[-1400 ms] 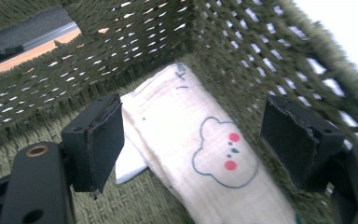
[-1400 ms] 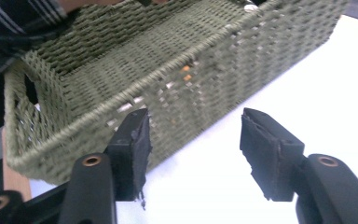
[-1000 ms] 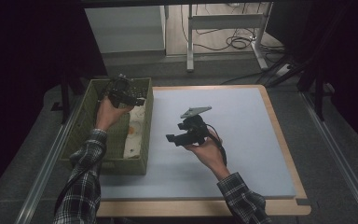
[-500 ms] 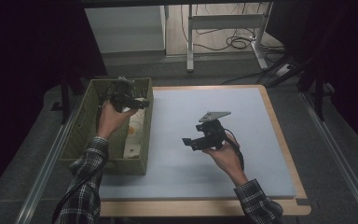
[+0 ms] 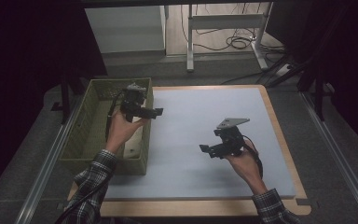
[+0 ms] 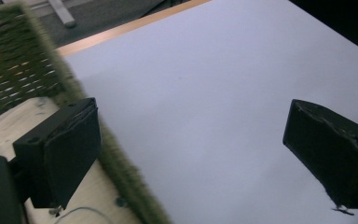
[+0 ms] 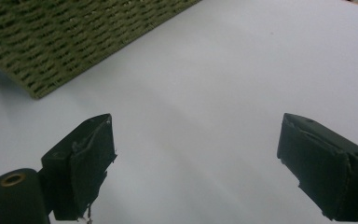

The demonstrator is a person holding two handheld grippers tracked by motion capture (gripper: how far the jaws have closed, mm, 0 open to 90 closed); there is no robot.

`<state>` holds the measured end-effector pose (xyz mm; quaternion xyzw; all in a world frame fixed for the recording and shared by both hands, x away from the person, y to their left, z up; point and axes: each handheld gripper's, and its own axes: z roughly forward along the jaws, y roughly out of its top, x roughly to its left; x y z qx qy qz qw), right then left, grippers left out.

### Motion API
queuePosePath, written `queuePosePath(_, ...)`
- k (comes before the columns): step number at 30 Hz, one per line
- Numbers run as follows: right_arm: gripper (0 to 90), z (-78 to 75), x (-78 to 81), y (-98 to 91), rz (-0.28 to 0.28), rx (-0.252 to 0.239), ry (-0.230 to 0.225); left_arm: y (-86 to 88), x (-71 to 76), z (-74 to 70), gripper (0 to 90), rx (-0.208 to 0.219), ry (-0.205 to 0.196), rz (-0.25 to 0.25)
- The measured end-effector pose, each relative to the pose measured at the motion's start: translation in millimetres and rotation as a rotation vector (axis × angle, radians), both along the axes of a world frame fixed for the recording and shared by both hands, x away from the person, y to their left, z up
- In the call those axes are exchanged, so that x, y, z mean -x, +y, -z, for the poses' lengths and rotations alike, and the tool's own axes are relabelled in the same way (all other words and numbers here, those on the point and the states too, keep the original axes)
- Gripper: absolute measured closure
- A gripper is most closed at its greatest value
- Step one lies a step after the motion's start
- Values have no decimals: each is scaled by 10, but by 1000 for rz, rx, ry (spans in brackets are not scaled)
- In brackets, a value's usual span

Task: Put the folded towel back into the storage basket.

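Item: my left gripper (image 5: pixel 154 112). Held in my left hand (image 5: pixel 121 130) above the right-hand rim of the basket (image 5: pixel 81 135), pointing toward the middle of the surface (image 5: pixel 186 107). Jaws wide apart, having just been opening; nothing between them. In the left gripper view (image 6: pixel 191 154) one jaw hangs over the basket's edge and the other over bare blue mat.

Item: my right gripper (image 5: pixel 206 149). Held in my right hand (image 5: pixel 243 161) over the right half of the surface, pointing toward the basket, well apart from it. Jaws wide, having just been opening; nothing between them. In the right gripper view (image 7: pixel 193 163) both jaws stand over plain mat, and the basket's woven wall (image 7: pixel 74 42) shows farther off. Grey three-cornered plate (image 5: pixel 233 122) on top; black cable trailing past the wrist.

Item: basket. Green, woven, oblong, standing at the left edge of the surface with its long side along the mat. Its right wall touches the mat's left border.

Item: pale flat piece (image 5: pixel 133 147) inside the basket, lying on the bottom against the right wall, beneath my left hand. Light cream colour, a few small dark marks on it; what it is I cannot tell.

Item: surface. Light blue mat on a wooden board with a pale wood edge.
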<state>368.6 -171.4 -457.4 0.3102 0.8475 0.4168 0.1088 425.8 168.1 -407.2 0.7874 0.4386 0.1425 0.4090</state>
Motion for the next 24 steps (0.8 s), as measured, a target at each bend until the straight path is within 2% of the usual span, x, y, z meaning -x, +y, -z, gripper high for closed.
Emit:
queuePosePath(3,108,4,21,-56,3,2,-2,-95,59,-23,40,-2,-6,17)
queuePosePath(7,103,23,87,-217,12,-9,3,-349,228,-36,31,13,-21,60)
queuePosePath(8,103,23,87,-217,12,-9,3,-349,228,-36,31,13,-21,60)
queuePosePath(9,100,41,112,-279,16,-1,2,-454,298,-6,28,32,-5,90)
queuePosePath(11,99,49,120,-304,19,0,2,-508,335,13,21,29,-5,100)
queuePosePath(14,89,112,155,-455,40,-2,6,-700,496,73,12,38,-17,134)
queuePosePath(15,87,124,161,-481,43,-4,6,-700,496,73,10,38,-17,134)
queuePosePath(16,82,140,169,-514,48,-6,7,-832,621,110,8,41,-37,149)
queuePosePath(24,66,258,220,-692,80,6,2,-1064,811,252,4,30,-50,174)
